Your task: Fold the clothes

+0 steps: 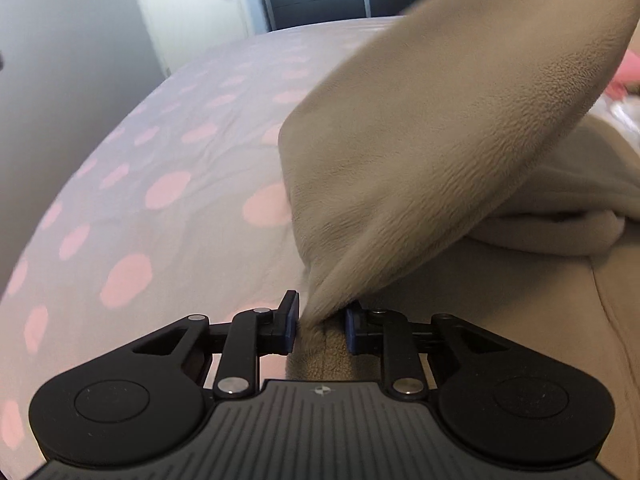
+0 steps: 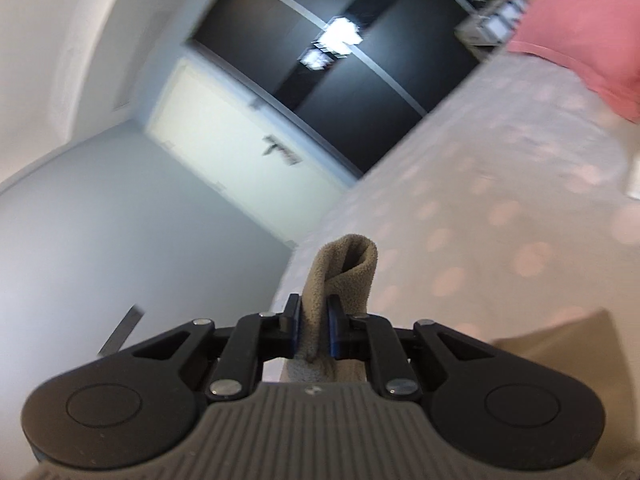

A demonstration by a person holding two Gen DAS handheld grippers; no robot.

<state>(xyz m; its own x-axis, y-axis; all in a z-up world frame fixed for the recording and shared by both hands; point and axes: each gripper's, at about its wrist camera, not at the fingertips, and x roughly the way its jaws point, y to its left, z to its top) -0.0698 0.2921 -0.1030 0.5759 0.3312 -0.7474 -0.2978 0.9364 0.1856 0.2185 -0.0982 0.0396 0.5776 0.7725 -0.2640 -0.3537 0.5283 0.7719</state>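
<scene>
- Beige fleece garment (image 1: 460,128), soft and fuzzy, is lifted off the bed with one long panel stretched up toward the top right of the left wrist view; the rest sits bunched on the bedspread (image 1: 160,168).
- Left gripper (image 1: 322,326) has its jaws clamped on a gathered edge of the fleece, pads pressing in from both sides.
- Right gripper (image 2: 314,330) is pinching another bit of the same fleece, a curled corner poking up past the fingertips.
- Bedspread is pale grey with pink dots.
- Something pink (image 2: 576,36) lies at the far corner of the bed, kinda blurry.
- White door (image 2: 240,136) and dark wardrobe (image 2: 320,60) sit behind the bed.
</scene>
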